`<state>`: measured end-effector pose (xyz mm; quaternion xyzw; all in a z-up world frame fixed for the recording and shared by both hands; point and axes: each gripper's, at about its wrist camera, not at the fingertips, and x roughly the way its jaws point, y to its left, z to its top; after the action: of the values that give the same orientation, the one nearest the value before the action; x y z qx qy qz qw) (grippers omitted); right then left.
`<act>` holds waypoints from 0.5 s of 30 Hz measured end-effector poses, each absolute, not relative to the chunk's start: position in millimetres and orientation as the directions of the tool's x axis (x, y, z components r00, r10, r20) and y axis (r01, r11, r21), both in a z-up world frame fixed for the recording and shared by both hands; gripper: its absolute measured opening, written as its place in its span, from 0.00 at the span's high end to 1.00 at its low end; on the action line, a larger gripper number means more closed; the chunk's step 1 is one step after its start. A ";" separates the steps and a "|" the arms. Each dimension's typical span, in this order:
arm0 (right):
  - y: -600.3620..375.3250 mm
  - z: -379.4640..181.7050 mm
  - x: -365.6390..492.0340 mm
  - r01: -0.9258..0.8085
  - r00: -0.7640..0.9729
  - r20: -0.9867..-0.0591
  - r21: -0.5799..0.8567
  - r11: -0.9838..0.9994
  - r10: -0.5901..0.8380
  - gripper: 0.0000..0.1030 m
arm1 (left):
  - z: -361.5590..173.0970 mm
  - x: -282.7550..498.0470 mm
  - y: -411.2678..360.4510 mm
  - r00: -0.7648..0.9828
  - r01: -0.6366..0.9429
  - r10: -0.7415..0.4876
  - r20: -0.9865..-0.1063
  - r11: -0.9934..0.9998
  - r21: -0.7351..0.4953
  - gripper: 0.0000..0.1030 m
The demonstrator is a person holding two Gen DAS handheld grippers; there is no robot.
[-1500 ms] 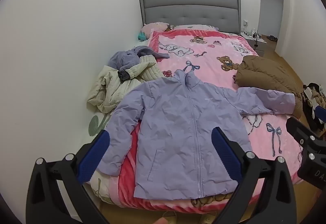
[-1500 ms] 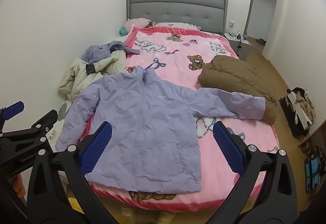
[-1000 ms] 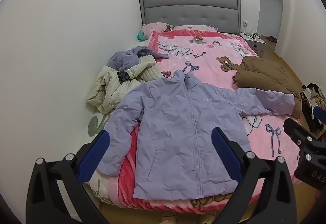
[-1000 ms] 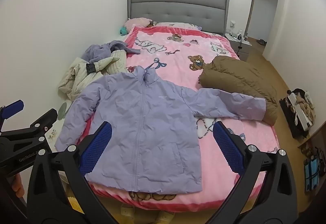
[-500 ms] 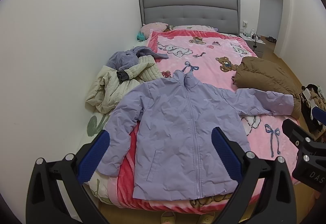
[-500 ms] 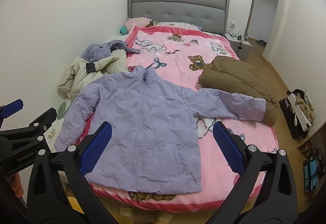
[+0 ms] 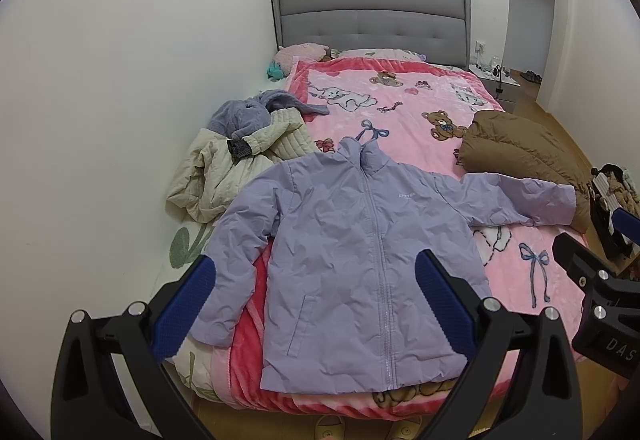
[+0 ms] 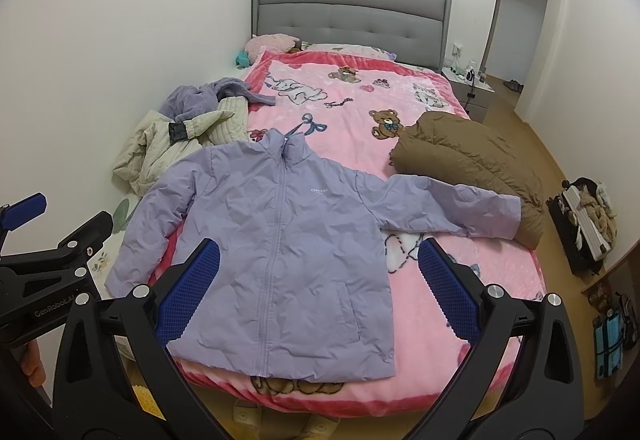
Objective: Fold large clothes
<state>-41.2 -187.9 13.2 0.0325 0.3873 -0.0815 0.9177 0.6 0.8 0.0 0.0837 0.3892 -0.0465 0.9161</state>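
Note:
A lavender zip jacket (image 7: 360, 248) lies flat, front up, at the foot of a bed with a pink cartoon blanket (image 7: 404, 103); it also shows in the right wrist view (image 8: 280, 252). Its one sleeve hangs toward the bed's left edge and the other stretches right against a brown coat. My left gripper (image 7: 316, 296) is open and empty, held above the jacket's hem. My right gripper (image 8: 318, 288) is open and empty too, above the hem, to the right of the left one.
A cream quilted coat (image 7: 224, 167) and a grey-purple garment (image 7: 248, 111) are piled at the bed's left side by the wall. A folded brown coat (image 7: 520, 147) lies at the right. Slippers (image 7: 328, 428) sit on the floor at the bed's foot. Bags (image 8: 588, 220) stand on the right.
Both grippers have drifted very slightly; the view of the jacket has barely shifted. Both stay open and nothing was touched.

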 end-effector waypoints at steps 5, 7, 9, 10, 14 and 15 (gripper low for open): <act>-187.7 13.5 -41.0 0.173 0.687 -0.716 -0.004 0.985 -0.123 0.08 | 0.1 0.6 0.9 0.693 0.150 -0.021 -0.721 0.982 0.116 0.05; -187.8 13.3 -40.6 0.175 0.686 -0.717 -0.005 0.985 -0.126 0.08 | -0.1 0.7 0.9 0.692 0.152 -0.022 -0.722 0.982 0.116 0.05; -187.6 13.4 -40.4 0.175 0.686 -0.716 -0.008 0.985 -0.128 0.08 | 1.2 1.4 -0.1 0.691 0.151 -0.020 -0.723 0.982 0.117 0.05; -187.8 13.2 -40.1 0.175 0.686 -0.717 -0.008 0.984 -0.128 0.08 | 5.3 3.2 -3.2 0.689 0.152 -0.021 -0.725 0.982 0.116 0.05; -187.9 12.9 -39.6 0.176 0.685 -0.717 -0.007 0.984 -0.127 0.08 | 5.8 2.8 -6.0 0.688 0.154 -0.022 -0.725 0.981 0.116 0.05; -188.1 11.7 -39.6 0.177 0.685 -0.717 -0.009 0.984 -0.130 0.08 | 6.2 2.8 -6.3 0.688 0.154 -0.023 -0.725 0.981 0.115 0.05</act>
<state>-39.6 -188.1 11.7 0.0303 0.3882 -0.0835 0.9173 2.8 -6.3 6.2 0.0835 0.3919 -0.0486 0.9149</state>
